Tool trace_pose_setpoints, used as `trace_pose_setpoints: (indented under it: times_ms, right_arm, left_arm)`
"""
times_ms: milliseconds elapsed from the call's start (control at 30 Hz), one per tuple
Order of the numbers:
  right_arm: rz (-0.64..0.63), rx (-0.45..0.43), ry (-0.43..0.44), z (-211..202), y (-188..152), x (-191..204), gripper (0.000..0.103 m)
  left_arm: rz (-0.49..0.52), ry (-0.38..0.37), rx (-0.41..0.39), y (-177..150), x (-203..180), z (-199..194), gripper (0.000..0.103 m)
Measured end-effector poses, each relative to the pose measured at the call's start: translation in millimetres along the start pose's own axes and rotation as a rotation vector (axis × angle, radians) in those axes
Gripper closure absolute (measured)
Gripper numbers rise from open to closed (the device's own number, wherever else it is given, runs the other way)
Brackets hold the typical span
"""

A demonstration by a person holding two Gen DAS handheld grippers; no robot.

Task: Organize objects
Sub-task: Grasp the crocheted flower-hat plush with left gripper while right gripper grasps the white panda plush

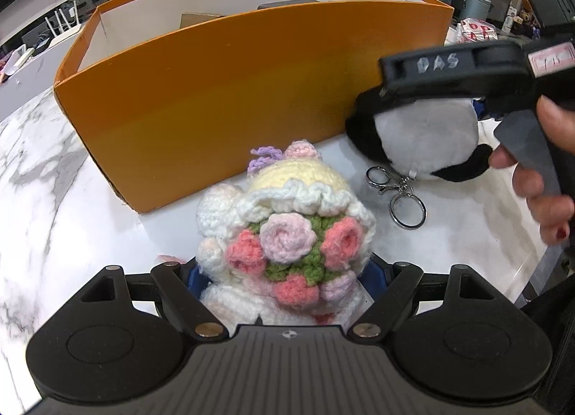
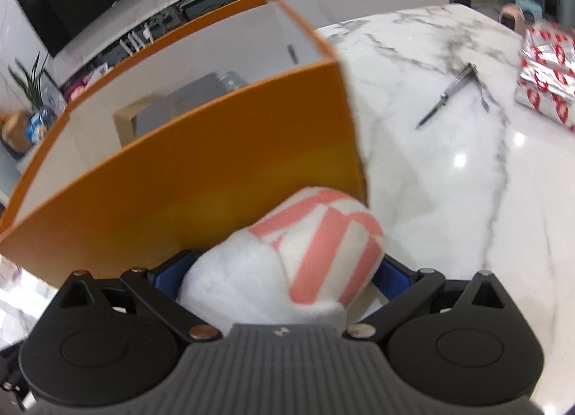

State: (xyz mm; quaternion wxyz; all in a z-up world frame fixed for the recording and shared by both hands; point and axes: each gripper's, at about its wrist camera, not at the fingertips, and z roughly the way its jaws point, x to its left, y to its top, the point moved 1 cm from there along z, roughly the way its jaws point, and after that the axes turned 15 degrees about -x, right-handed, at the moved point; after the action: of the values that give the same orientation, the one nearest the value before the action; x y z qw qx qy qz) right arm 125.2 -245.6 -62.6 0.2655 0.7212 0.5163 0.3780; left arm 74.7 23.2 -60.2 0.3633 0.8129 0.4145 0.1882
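Two toys sit gripped just outside the box (image 1: pixel 222 98), ready for lifting in: left tongs (image 1: pixel 284 271) clamp the crochet doll (image 1: pixel 287 235), right tongs (image 2: pixel 284 271) seemingly squeeze the plush (image 2: pixel 305 257).

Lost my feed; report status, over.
Left claw gripping crochet doll. Right claw gripping plush toy. Orange box just ahead, nothing between.

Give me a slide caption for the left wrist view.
Left gripper straddles a crocheted bouquet doll before an orange box; right gripper straddles a plush keychain.
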Motion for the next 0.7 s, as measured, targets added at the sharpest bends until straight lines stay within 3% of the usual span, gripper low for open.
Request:
trace_pose_setpoints:
  times_ms: [67,200,700]
  right_arm:
    - [-0.071,0.004,0.027,-1.1,-4.4,10.9,0.01]
    - [-0.077,0.013,0.092,-6.9,-7.2,11.1,0.017]
    - [-0.179,-0.02,0.108,-36.9,-4.2,5.6,0.019]
  left_arm:
    - [-0.003,0.002,-0.004,0.4,-1.6,-2.4,0.018]
    - [-0.044,-0.01,-0.004,2.1,0.5,-6.5,0.025]
    - [-0.065,-0.002,0.024,4.1,-1.9,-12.9,0.027]
